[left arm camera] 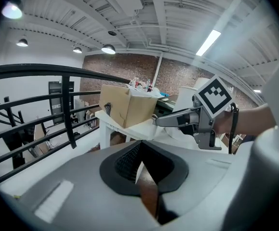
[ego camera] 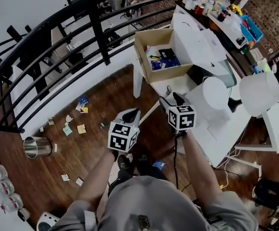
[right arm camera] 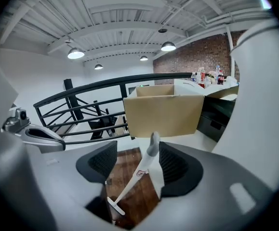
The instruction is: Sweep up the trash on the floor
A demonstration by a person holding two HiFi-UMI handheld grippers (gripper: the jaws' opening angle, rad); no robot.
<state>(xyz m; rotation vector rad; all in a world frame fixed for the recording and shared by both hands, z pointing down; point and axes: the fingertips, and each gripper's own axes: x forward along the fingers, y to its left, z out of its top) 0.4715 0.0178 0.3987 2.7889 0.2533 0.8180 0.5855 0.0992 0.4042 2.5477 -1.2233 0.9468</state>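
Observation:
Several paper scraps (ego camera: 81, 128) lie on the wooden floor by the railing, left of both grippers. A white long-handled tool with a grey grip (right arm camera: 146, 165) leans against the white table's edge (ego camera: 151, 112), its T-shaped foot on the floor. My right gripper (right arm camera: 138, 163) is open; the tool's handle shows between its pads (right arm camera: 174, 165) but farther off, untouched. In the head view the right gripper (ego camera: 170, 100) hovers at the table's corner. My left gripper (left arm camera: 140, 170) is shut on nothing and hangs beside it (ego camera: 131, 113) above the floor.
A metal bin (ego camera: 37, 147) stands on the floor at the left. An open cardboard box (ego camera: 161, 54) sits on the white table (ego camera: 211, 124). A black railing (ego camera: 57, 47) curves along the floor's far edge. Bottles (ego camera: 2, 186) line the lower left.

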